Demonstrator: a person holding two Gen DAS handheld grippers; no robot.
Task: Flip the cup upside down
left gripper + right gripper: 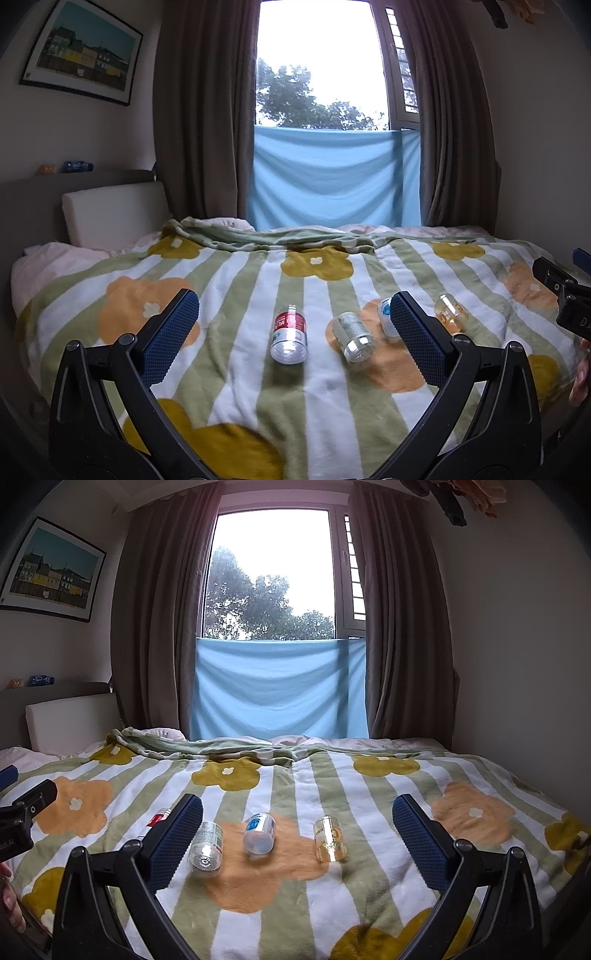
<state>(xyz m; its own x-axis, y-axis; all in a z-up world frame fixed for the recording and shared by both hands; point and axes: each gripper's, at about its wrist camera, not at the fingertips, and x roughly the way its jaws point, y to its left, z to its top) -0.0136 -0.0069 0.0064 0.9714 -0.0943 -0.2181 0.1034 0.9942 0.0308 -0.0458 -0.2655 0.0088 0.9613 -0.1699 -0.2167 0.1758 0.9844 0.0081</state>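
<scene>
Both black two-finger grippers, left gripper (pixel 294 334) and right gripper (pixel 297 832), hover spread wide, empty.
Four small clear plastic cups (pixel 258 833) lie on their sides, apparently, along the green-striped flowered blanket (pixel 332 904).

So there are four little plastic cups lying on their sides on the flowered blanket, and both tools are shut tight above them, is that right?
Not quite. The four cups do lie on their sides on the blanket, but both the left tool and the right tool are wide open and hold nothing. Each wrist view shows its own blue pads spread apart.

Blue-label cup (pixel 386 320) half hidden behind finger; labels unreadable.
</scene>
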